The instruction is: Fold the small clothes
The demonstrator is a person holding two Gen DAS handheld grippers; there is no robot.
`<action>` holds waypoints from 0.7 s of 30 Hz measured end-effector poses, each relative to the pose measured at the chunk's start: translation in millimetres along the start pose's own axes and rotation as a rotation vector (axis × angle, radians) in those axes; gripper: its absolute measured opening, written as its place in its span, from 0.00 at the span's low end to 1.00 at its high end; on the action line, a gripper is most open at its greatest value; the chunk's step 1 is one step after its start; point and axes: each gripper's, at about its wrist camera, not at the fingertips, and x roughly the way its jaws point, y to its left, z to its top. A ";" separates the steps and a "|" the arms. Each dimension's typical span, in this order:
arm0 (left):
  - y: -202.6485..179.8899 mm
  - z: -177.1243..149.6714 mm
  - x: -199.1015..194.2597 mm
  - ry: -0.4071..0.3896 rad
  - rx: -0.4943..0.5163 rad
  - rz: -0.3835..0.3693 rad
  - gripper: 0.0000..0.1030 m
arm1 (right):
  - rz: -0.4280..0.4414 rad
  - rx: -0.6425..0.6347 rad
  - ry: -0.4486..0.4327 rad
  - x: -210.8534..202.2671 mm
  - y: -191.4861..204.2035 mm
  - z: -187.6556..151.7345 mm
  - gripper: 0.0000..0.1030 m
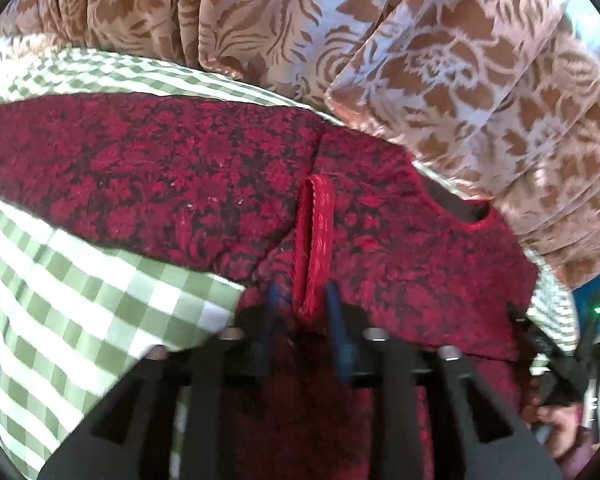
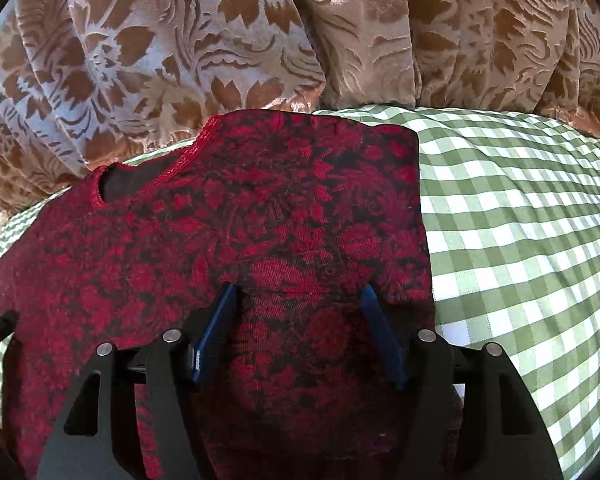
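Note:
A small red and black floral garment [image 1: 180, 168] lies on a green and white checked cloth [image 1: 60, 280]. In the left wrist view my left gripper [image 1: 302, 300] is nearly closed, pinching a red-trimmed edge of the garment [image 1: 318, 240] between its blue pads. In the right wrist view the garment [image 2: 280, 208] lies with its neckline [image 2: 116, 184] at the far left. My right gripper [image 2: 300, 300] is open, its blue pads [image 2: 220, 320] spread over the garment's near part, holding nothing.
A brown and beige floral curtain [image 2: 180, 40] hangs along the far side of the checked cloth [image 2: 520, 220]; it also shows in the left wrist view [image 1: 420, 60]. The person's hand [image 1: 560, 424] and the other gripper's black body are at the lower right.

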 end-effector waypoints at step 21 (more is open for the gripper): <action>259.7 -4.5 -108.0 -0.260 -0.644 0.078 0.55 | 0.076 -0.251 0.050 -41.0 83.2 -86.2 0.95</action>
